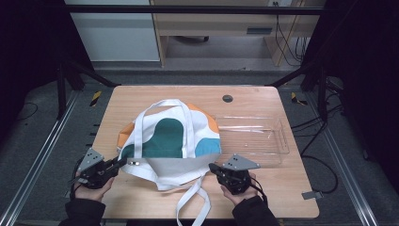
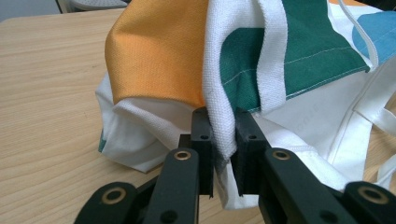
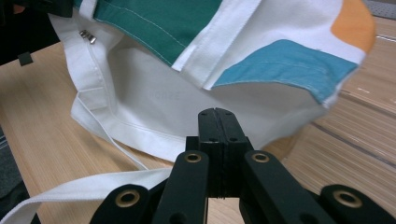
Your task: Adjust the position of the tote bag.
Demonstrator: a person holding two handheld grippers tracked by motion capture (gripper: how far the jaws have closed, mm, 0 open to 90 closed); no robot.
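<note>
Tote bag lying flat near the middle of the wooden desk, open side toward the near edge. Canvas, white ground, printed with rounded colour patches: dark green centre, orange at far-left and far-right corners, blue at right. One white webbing handle looped across the upper face; second handle trailing off toward the near desk edge. Pale white lining turned out along the near side, with a faint printed mark and a small metal snap seen in the right gripper view. Fabric rumpled at the left corner, orange panel folded over white.

Left gripper at the bag's near-left corner. In the left gripper view, jaws nearly together with a fold of white canvas pinched between the pads; fabric bunching upward out of the clamp. Grip on cloth, little gap left.

Right gripper at the bag's near-right edge, tips just beside the lining. In the right gripper view, jaws fully together, pads meeting face to face, no cloth between them; bag hem just beyond the tips, apart from them.

Clear plastic tray to the right of the bag, touching or just beside its right edge. Round dark grommet in the desk at the far side.
</note>
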